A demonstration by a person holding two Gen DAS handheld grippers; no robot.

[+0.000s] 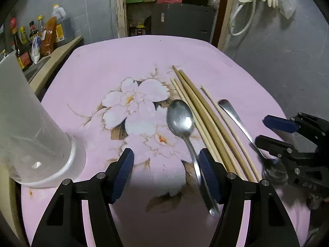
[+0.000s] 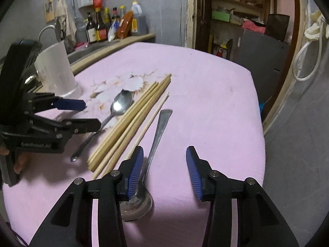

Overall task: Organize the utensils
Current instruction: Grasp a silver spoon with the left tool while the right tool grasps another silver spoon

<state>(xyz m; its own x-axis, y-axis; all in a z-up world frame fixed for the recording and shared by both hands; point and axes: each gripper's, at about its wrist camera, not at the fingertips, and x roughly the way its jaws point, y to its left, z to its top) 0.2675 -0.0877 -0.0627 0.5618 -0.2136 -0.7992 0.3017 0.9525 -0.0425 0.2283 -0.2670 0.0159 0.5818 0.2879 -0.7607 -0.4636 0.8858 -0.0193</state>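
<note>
Two metal spoons and several wooden chopsticks (image 1: pixel 205 123) lie side by side on a pink flowered tablecloth (image 1: pixel 144 57). The left spoon (image 1: pixel 181 119) has its bowl far and its handle running toward me, just inside the right finger of my left gripper (image 1: pixel 165 175). That gripper is open low over the cloth. The right spoon (image 2: pixel 159 129) lies reversed, with its bowl (image 2: pixel 141 203) under the left finger of my right gripper (image 2: pixel 164 173). This gripper is open too, and its pads press on nothing. Each gripper also shows in the other view, the right gripper (image 1: pixel 267 132) and the left gripper (image 2: pixel 90 114).
A tall translucent plastic cup (image 1: pixel 30 133) stands at the table's left side, also visible from the right wrist as cup (image 2: pixel 55 70). Behind it a counter holds sauce bottles (image 1: pixel 26 41). An open doorway with shelves (image 1: pixel 164 10) lies beyond the table's far edge. The table drops off at right.
</note>
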